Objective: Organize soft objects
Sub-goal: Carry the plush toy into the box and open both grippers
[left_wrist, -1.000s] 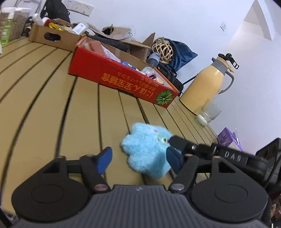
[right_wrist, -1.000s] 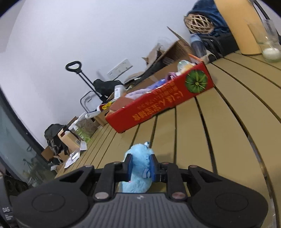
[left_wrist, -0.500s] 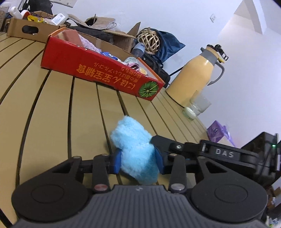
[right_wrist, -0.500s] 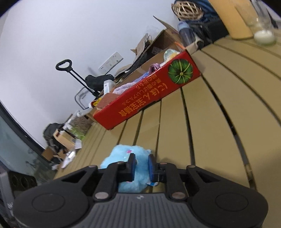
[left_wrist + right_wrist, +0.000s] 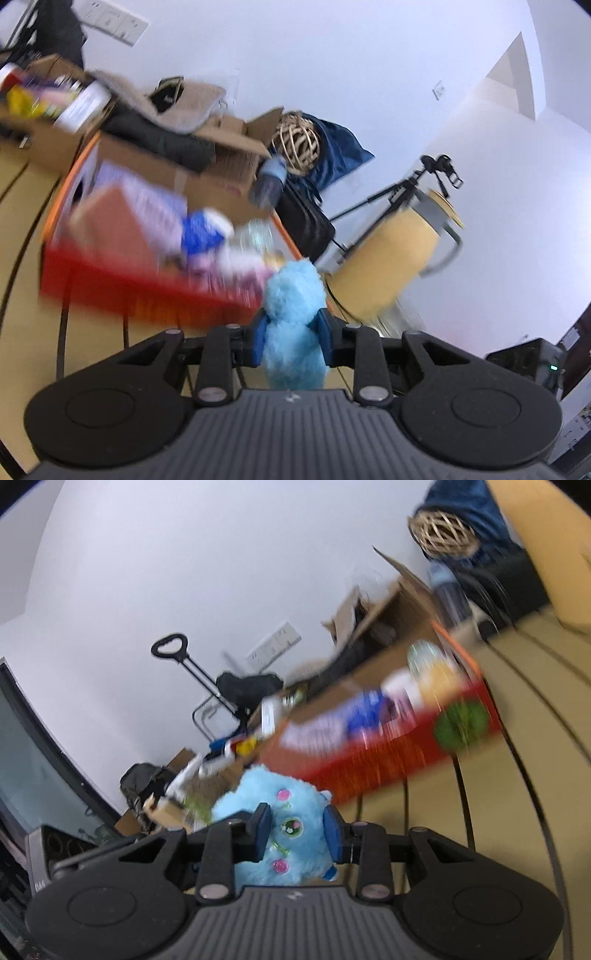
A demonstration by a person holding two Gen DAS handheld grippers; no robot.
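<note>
The blue plush toy sits low in the middle of both wrist views, lifted clear of the table and held from two sides at once. In the left wrist view the left gripper has its blue-padded fingers clamped on the toy's fluffy body; its jaws have just been closing, with the toy between them. In the right wrist view the right gripper has its fingers pressed against the toy's embroidered face, eye and pink dots showing between the pads.

Beyond the toy, in the middle of each frame, lies the blurred red box, open-topped and filled with mixed items, a green round print on its end. Right of it in the left view stands a yellow jug. A wicker ball rests against dark blue fabric behind the cardboard boxes.
</note>
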